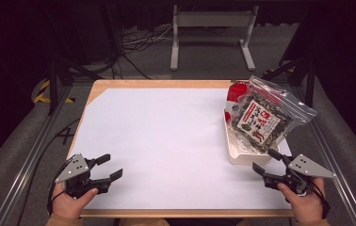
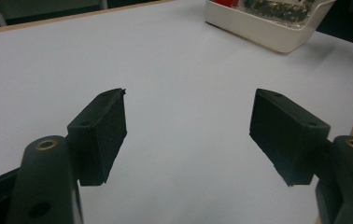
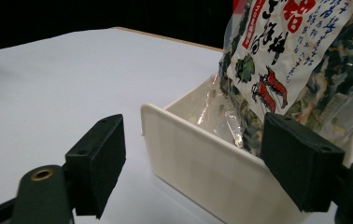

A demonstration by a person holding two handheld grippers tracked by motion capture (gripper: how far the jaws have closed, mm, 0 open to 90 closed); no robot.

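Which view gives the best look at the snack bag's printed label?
The right gripper view: the snack bag is close, its label print sharp. The high view shows the whole bag leaning in the white bin, small. The left gripper view catches its edge.

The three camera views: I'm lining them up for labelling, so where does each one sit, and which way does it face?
High view: fixed above the person's side, looking forward and down on the table; both hands, left gripper and right gripper show.
Left gripper view: rides the left gripper, looking across the white sheet toward the white tray; its open jaws show.
Right gripper view: rides the right gripper, facing the tray's near corner and the snack bag; its open jaws show.
Shared: the tray and the bag.
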